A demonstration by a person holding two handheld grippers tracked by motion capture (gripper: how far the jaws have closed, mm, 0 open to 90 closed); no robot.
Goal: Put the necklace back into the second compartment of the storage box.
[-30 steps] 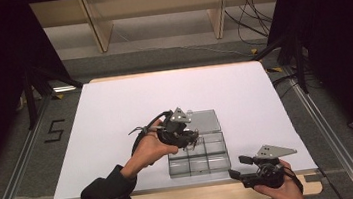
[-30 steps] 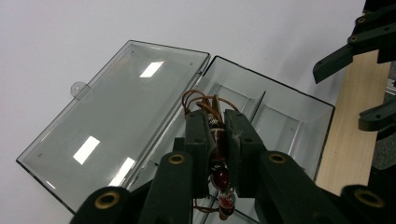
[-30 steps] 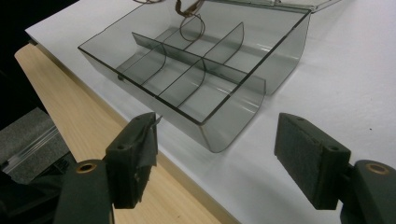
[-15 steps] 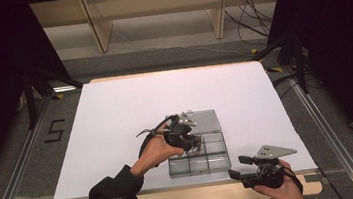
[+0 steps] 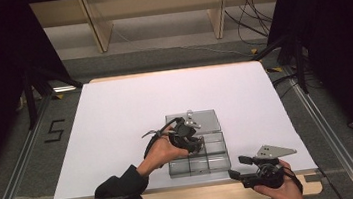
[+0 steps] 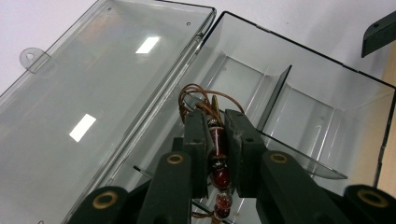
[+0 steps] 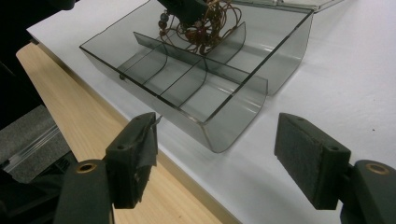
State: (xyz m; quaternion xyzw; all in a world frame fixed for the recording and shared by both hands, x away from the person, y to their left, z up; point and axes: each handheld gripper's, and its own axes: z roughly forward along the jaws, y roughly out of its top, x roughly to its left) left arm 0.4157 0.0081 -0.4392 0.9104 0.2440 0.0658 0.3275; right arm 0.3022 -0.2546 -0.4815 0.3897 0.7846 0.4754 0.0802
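A clear grey compartment box (image 5: 219,162) lies near the table's front edge, its lid (image 5: 206,121) folded open flat behind it. My left gripper (image 5: 193,145) is over the box's rear compartments, shut on a beaded necklace (image 6: 219,161) of dark red beads on brown cord. In the right gripper view the necklace (image 7: 201,25) dangles into a rear compartment of the box (image 7: 224,126). My right gripper (image 5: 236,167) rests at the front edge, right of the box, open with nothing between its pads (image 7: 135,156).
The white table sheet (image 5: 130,110) stretches behind and to the left of the box. A wooden table edge (image 7: 70,107) runs along the front. Dark frame rails and wooden shelving stand beyond the table.
My left gripper has shifted right and down toward the front over the box, carrying the necklace lower into it. The right gripper has stayed still.
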